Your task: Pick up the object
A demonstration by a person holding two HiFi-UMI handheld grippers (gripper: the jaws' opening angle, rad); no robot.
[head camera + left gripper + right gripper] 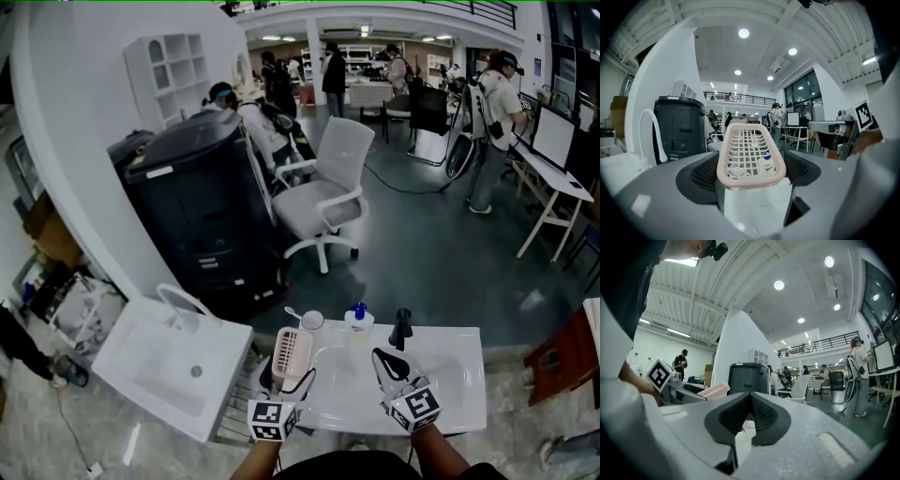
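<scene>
A pink slotted plastic basket (292,354) stands on end between the jaws of my left gripper (290,377), above the left part of the white sink top (450,394). In the left gripper view the basket (751,154) fills the gap, and the dark pads (705,173) press on both of its sides. My left gripper (751,174) is shut on it. My right gripper (382,359) hovers over the basin to the right, jaws together and empty. In the right gripper view, the right gripper (749,414) has its pads meeting at the tip.
At the back of the sink top stand a white cup (312,321), a bottle with a blue cap (357,321) and a black tap (401,328). A second white sink (169,366) lies on the floor at the left. Beyond are a black bin (202,216), a white chair (323,197) and several people.
</scene>
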